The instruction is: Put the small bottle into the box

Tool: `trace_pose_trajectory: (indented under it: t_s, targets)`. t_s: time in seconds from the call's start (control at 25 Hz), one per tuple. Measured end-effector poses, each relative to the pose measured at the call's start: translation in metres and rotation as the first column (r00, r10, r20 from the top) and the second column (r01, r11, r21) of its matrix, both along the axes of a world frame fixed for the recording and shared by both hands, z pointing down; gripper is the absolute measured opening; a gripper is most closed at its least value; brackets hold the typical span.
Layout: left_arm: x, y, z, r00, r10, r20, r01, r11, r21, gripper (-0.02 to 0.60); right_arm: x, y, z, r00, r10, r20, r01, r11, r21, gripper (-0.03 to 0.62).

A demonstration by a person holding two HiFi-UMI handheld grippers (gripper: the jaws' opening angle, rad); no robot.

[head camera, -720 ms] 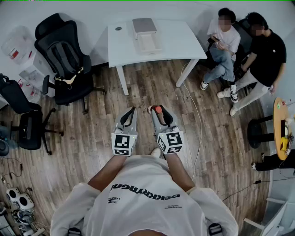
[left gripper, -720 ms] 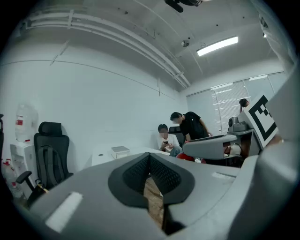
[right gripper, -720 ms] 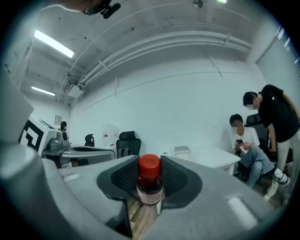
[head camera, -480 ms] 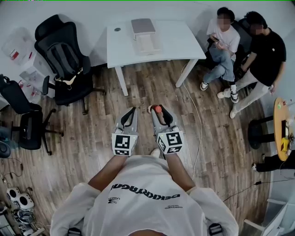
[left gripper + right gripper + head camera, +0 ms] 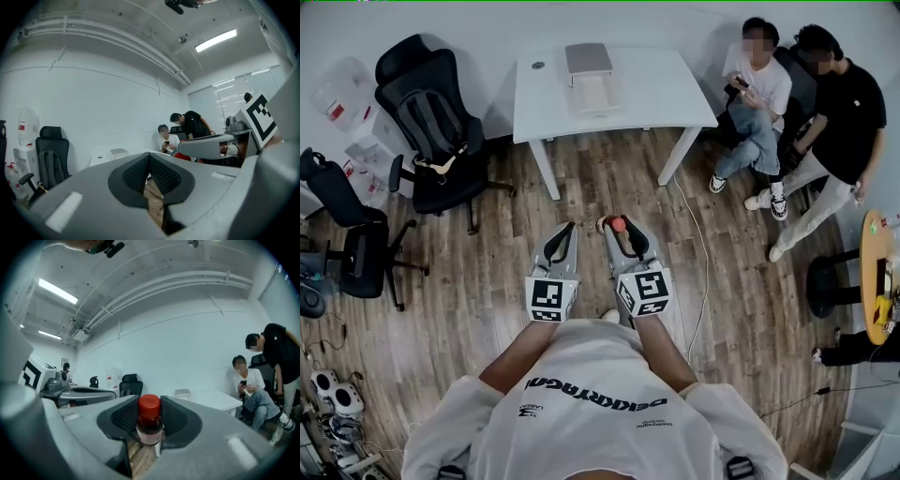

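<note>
A small dark bottle (image 5: 150, 424) with a red cap stands upright between the pads of my right gripper (image 5: 151, 420), which is shut on it. From the head view the bottle's red cap (image 5: 618, 224) shows at the tip of the right gripper (image 5: 617, 228), held above the wooden floor. My left gripper (image 5: 563, 232) hangs beside it, jaws closed together with nothing between them (image 5: 149, 171). The box (image 5: 588, 59), grey and low, sits on the white table (image 5: 666, 94) ahead, with a white tray-like part (image 5: 594, 94) in front of it.
A black office chair (image 5: 431, 122) stands left of the table, another (image 5: 342, 234) at the far left. Two seated people (image 5: 797, 103) are at the right of the table. A cable (image 5: 698, 244) runs across the wooden floor. A round side table (image 5: 874, 262) is at the far right.
The view has shifted slightly; the table and box sit a little lower and nearer in the head view. Both grippers keep their pose, the right still holding the bottle.
</note>
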State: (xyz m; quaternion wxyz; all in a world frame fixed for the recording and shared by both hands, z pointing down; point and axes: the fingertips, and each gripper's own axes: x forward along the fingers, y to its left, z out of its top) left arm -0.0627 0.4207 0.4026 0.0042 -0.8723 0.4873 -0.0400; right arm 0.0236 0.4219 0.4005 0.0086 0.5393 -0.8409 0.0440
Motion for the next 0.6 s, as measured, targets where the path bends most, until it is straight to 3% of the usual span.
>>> trace_pose_trajectory:
  t_s: [0.6]
  targets:
    - [0.023, -0.003, 0.011, 0.994, -0.095, 0.047, 0.096, 0.995, -0.016, 0.0, 0.029, -0.017, 0.007, 0.997, -0.07, 0.019, 0.07, 0.998, -0.002, 0.138]
